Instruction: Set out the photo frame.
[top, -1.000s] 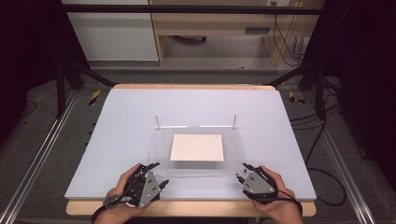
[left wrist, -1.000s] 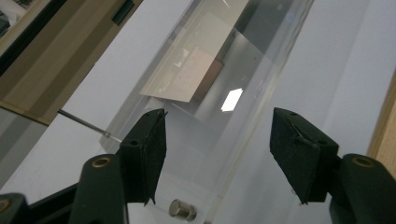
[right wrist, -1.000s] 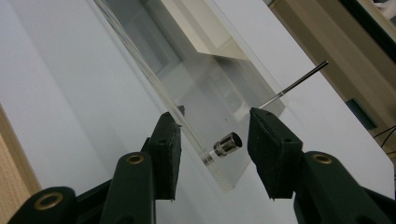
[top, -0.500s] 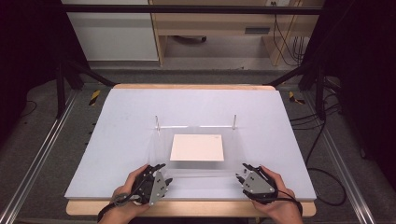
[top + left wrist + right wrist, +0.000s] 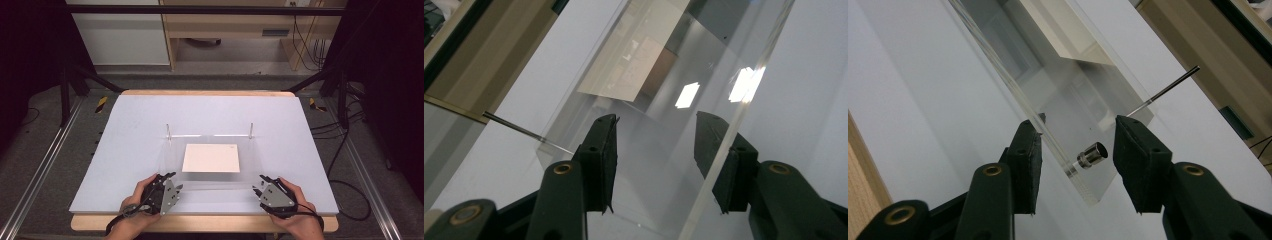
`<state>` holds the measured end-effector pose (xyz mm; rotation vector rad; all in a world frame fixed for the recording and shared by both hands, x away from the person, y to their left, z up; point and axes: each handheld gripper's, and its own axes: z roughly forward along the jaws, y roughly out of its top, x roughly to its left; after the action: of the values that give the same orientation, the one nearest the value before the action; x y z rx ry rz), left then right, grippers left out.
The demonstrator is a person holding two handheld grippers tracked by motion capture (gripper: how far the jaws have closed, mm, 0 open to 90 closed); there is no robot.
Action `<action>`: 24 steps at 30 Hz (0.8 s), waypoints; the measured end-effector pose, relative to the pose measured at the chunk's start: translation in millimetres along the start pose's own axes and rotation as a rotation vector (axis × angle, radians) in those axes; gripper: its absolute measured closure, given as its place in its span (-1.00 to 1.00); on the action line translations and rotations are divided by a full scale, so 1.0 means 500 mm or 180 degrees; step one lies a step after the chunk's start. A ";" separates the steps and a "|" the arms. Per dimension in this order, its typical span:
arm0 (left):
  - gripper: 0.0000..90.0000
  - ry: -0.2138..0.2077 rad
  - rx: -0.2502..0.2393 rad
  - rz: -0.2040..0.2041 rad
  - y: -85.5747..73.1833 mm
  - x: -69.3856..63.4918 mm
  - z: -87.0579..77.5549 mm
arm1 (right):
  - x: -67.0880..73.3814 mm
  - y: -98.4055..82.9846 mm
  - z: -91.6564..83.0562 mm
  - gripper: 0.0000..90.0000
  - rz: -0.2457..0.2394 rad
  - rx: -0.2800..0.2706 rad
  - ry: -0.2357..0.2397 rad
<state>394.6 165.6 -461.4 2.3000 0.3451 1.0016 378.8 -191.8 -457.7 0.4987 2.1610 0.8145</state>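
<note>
A clear acrylic plate (image 5: 214, 184) lies on the white table (image 5: 130, 150), with a white sheet (image 5: 211, 158) showing through its middle. My left gripper (image 5: 169, 178) is at the plate's near left corner. In the left gripper view the jaws (image 5: 656, 125) have just been closing with the plate's edge (image 5: 744, 85) between them, and no pad visibly presses on it. My right gripper (image 5: 257, 185) is at the near right corner. Its jaws (image 5: 1078, 127) straddle the plate's corner (image 5: 1088, 190) and a small metal stud (image 5: 1091, 154), with a gap on the right pad's (image 5: 1133, 165) side.
Two thin upright metal pins (image 5: 168, 131) (image 5: 251, 129) stand at the plate's far corners. The table's wooden front edge (image 5: 200, 222) runs just behind both hands. Dark frame rails and cables flank the table, and a wooden desk stands beyond it.
My left gripper has shifted right towards the plate's near left corner and its jaws have narrowed. The right gripper and the plate have stayed put.
</note>
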 end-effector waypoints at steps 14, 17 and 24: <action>0.20 0.0052 -0.0008 -0.0011 0.003 0.005 -0.009 | -0.001 -0.002 0.007 -0.03 0.0084 -0.0045 0.0038; 0.20 0.0050 -0.0008 -0.0011 0.003 0.005 -0.009 | -0.003 -0.004 0.010 -0.05 0.0086 -0.0023 0.0009; 0.20 0.0047 -0.0024 -0.0042 0.002 0.006 -0.010 | -0.010 -0.009 0.012 0.14 0.0123 -0.0030 -0.0048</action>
<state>393.0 168.5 -456.3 2.2818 0.3615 1.0121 386.1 -195.4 -461.4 0.5418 2.1386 0.8391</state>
